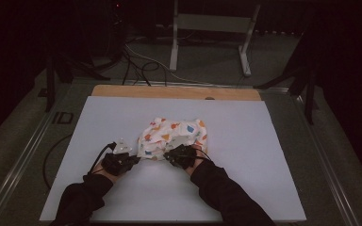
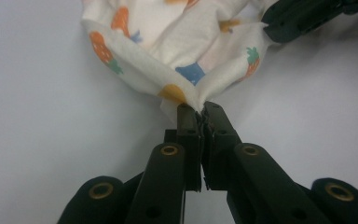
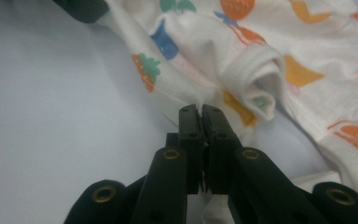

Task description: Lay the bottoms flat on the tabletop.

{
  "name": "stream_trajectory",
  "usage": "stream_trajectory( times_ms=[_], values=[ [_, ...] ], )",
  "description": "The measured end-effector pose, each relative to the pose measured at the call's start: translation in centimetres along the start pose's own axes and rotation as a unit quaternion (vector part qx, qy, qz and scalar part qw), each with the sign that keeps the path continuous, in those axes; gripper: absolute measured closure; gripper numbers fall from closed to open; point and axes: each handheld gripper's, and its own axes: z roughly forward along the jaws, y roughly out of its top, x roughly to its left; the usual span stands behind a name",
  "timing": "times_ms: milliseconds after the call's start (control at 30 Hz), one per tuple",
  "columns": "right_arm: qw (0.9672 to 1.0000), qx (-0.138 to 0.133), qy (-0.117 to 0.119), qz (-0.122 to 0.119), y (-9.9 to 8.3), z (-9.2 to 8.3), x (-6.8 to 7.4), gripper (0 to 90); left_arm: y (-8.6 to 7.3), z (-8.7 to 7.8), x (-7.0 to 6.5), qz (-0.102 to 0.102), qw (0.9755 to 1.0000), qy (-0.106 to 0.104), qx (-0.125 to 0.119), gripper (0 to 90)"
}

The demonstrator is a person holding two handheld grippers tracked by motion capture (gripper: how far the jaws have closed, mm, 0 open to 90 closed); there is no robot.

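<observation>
Tongs, left [image 2: 200, 111] and right [image 3: 200, 113], are pinching shut on the printed garment's [image 1: 174, 134] near hem at frame centre so I can spread it.

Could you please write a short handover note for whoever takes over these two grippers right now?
Left gripper: jaws shut on the near edge of the printed garment.
Right gripper: jaws shut on the same edge, further right.
The garment lies crumpled mid-way across the white table sheet.
Done: both grips taken.
Left: probably lift and spread it flat.
</observation>
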Motion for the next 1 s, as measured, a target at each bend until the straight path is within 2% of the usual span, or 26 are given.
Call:
stream_trajectory(
  times_ms=[133,367,467,533,633,700,767,800,833,900,1000],
  values=[
    [0.9995,-0.021,0.019,0.013,0.7,-1.6,0.1,88.2,0.7,-1.4,0.1,0.001,0.9998,-0.005,-0.020,87.8],
    [0.9976,-0.050,0.047,0.001,1.7,-4.7,1.1,88.1,1.4,-3.7,0.8,0.006,0.9993,-0.029,-0.023,86.0],
    [0.9967,-0.053,0.060,-0.001,2.0,-5.6,1.9,88.2,1.5,-4.4,0.8,0.013,0.9990,-0.040,-0.017,83.5],
    [0.9963,-0.051,0.068,-0.010,2.0,-5.9,2.5,88.2,1.4,-4.9,0.7,0.025,0.9985,-0.048,-0.005,83.3],
    [0.9957,-0.053,0.076,-0.009,1.8,-6.3,3.0,88.1,1.3,-5.5,0.7,0.018,0.9974,-0.070,0.005,83.4],
    [0.9947,-0.055,0.085,-0.014,1.7,-6.7,3.3,86.8,1.2,-5.9,0.7,0.028,0.9966,-0.077,0.013,83.3],
    [0.9943,-0.054,0.092,-0.007,1.6,-6.9,3.5,68.4,1.1,-6.1,0.8,0.032,0.9961,-0.080,0.018,79.0],
    [0.9944,-0.060,0.087,-0.004,1.5,-7.1,3.6,57.4,1.0,-6.2,0.7,0.035,0.9961,-0.078,0.019,72.9],
    [0.9947,-0.069,0.076,-0.004,1.5,-7.3,3.7,48.5,0.9,-6.3,0.7,0.039,0.9966,-0.069,0.021,62.4],
    [0.9955,-0.081,0.050,-0.001,1.3,-7.8,3.5,38.9,0.6,-6.2,0.6,0.037,0.9969,-0.063,0.029,43.1],
    [0.9940,-0.102,0.032,0.023,0.9,-8.7,2.7,26.8,0.2,-6.0,0.4,0.039,0.9959,-0.076,0.032,29.8]
  ],
)
